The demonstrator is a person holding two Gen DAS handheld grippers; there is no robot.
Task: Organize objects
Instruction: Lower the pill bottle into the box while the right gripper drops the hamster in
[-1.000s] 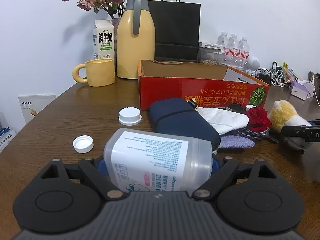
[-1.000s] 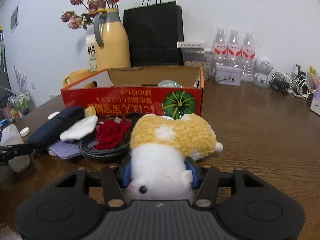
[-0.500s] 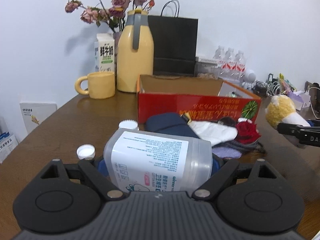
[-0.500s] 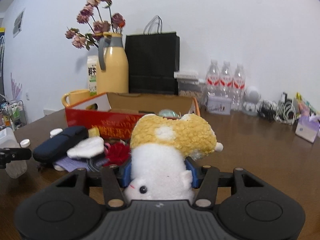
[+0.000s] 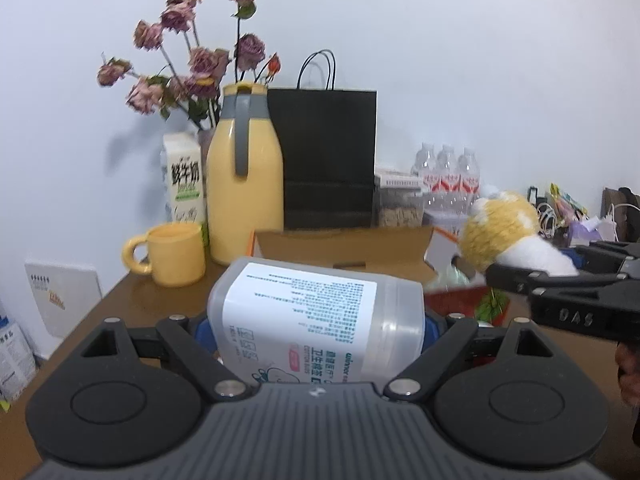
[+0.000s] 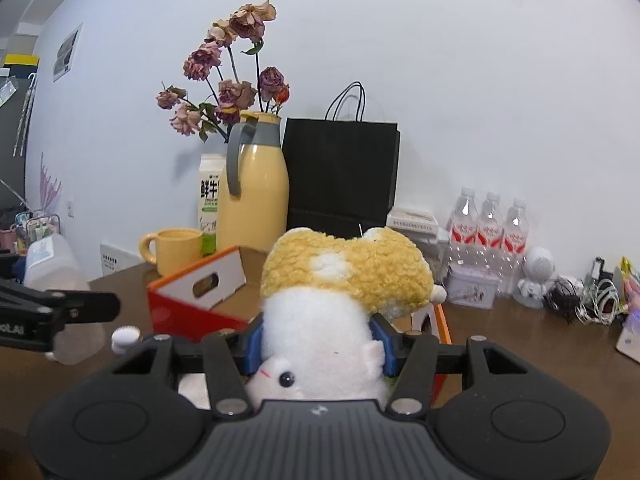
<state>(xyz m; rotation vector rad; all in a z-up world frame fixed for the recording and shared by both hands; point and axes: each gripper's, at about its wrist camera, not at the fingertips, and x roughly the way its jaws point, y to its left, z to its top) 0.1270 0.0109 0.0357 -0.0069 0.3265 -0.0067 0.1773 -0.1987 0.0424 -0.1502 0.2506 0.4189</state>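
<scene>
Reading from the left, a white milk carton (image 5: 183,178) carries green-and-black Chinese characters, too blurred to spell out. Beside it stand a yellow mug (image 5: 173,255), a yellow flask (image 5: 245,184) with a grey handle, dried roses (image 5: 200,64) behind it and a black paper bag (image 5: 326,160).

Centre, the left gripper (image 5: 316,326) clamps a translucent plastic jar (image 5: 320,320) lying sideways between its blue pads; its white label reads "winner" and "COTTON BUDS" among small Chinese print.

Behind the jar sits the open red cardboard box (image 6: 188,304). Three water bottles (image 6: 490,228) with red labels line the wall.

Rightward, the right gripper (image 6: 318,344) squeezes a yellow-and-white plush toy (image 6: 344,280), held above the box's near edge. Seen from the left wrist, raised letters on that gripper's finger look like "DAS".

Everything rests on a brown wooden table (image 6: 520,340) against a plain white wall (image 6: 460,80), with tangled cables (image 6: 592,300) at far right.
</scene>
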